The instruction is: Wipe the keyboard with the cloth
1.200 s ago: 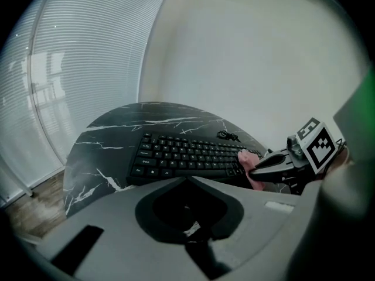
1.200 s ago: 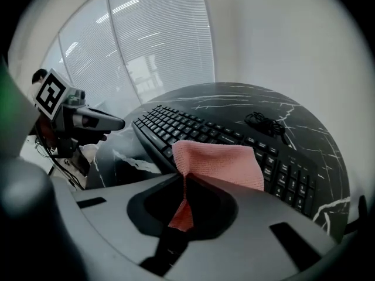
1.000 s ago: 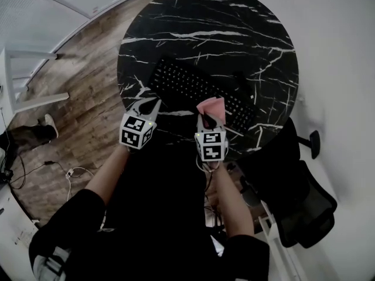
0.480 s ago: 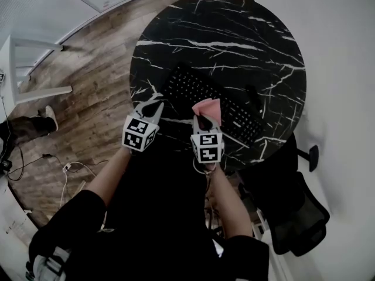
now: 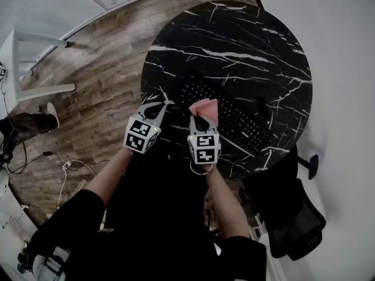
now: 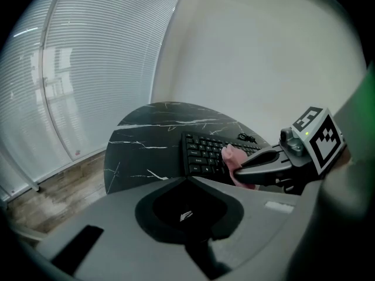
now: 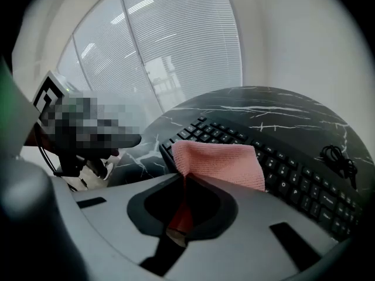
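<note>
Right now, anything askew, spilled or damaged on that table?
Nothing spilled or damaged. The keyboard lies diagonally across the table, not square to the person, and a small loose cable sits beyond it. The cloth is pinched in the right hand-held gripper over the keyboard's left end.

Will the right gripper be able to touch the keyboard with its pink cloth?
Probably yes. The right gripper holds the cloth just over the keyboard, and nothing shows between them.

Far half of the table (image 5: pixel 234 34) is lying bare. The keyboard (image 5: pixel 240 119) is filling the near part w/ a cable (image 7: pixel 338 157) beside it, & a chair (image 5: pixel 293 215) is crowding the edge.
</note>
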A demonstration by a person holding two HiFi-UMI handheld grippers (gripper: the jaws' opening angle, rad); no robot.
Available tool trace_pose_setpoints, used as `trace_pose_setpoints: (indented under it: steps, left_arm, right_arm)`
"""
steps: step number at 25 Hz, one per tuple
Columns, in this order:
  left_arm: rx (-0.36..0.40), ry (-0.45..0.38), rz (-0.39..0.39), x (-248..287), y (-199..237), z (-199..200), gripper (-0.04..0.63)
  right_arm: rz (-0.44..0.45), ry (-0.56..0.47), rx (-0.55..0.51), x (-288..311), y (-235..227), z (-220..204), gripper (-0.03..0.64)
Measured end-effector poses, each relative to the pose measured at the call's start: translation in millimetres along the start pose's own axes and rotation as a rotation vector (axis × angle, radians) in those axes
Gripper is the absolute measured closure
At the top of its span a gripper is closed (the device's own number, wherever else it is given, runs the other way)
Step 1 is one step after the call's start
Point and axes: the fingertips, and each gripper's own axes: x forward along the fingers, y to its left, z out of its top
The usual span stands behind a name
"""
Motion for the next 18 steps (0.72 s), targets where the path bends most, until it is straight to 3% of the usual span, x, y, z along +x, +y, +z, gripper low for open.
trace_pose_setpoints:
  steps: [18]
  left_arm:
    - [0.009,0.017,0.008,-6.5,56.1,19.5,0.597]
  right_arm:
    - [0.067,-0.022,-0.016,51.3,53.2,48.5,0.611]
